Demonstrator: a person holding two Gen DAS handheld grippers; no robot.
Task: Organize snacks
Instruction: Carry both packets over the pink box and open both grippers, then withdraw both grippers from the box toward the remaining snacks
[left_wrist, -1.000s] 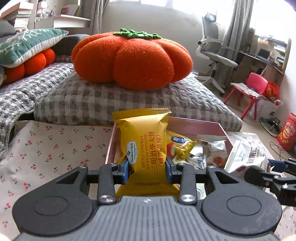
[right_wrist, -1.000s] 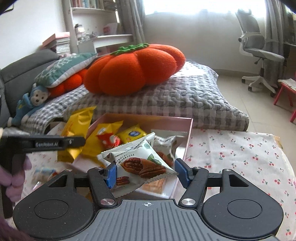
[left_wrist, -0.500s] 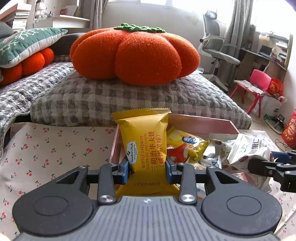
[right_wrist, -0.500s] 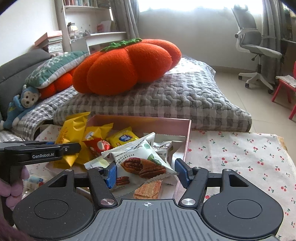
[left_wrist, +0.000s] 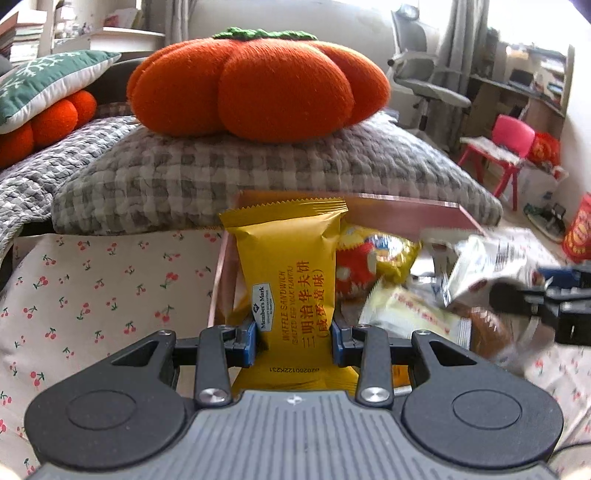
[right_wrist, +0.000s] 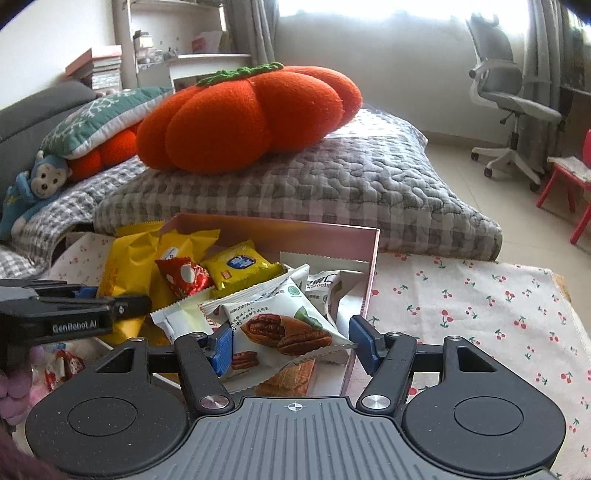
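My left gripper (left_wrist: 293, 343) is shut on a yellow waffle sandwich packet (left_wrist: 288, 266), held upright at the left end of the pink box (left_wrist: 406, 210). In the right wrist view this gripper (right_wrist: 122, 301) comes in from the left with the yellow packet (right_wrist: 125, 266). My right gripper (right_wrist: 291, 343) is shut on a white pecan packet (right_wrist: 284, 325), held over the near part of the pink box (right_wrist: 295, 232). The box holds several snacks, among them a red packet (right_wrist: 183, 275) and a yellow biscuit packet (right_wrist: 240, 266). In the left wrist view the right gripper (left_wrist: 517, 291) is blurred.
The box stands on a cherry-print cloth (right_wrist: 480, 306). Behind it lies a grey checked quilt (right_wrist: 332, 184) with an orange pumpkin cushion (right_wrist: 243, 118) on top. A monkey toy (right_wrist: 37, 184) sits at the left. An office chair (right_wrist: 517, 107) and a red child's chair (left_wrist: 509, 147) stand on the floor.
My right gripper has carried the pecan packet forward and slightly lower over the box. My left gripper keeps its hold on the yellow packet and has hardly moved.
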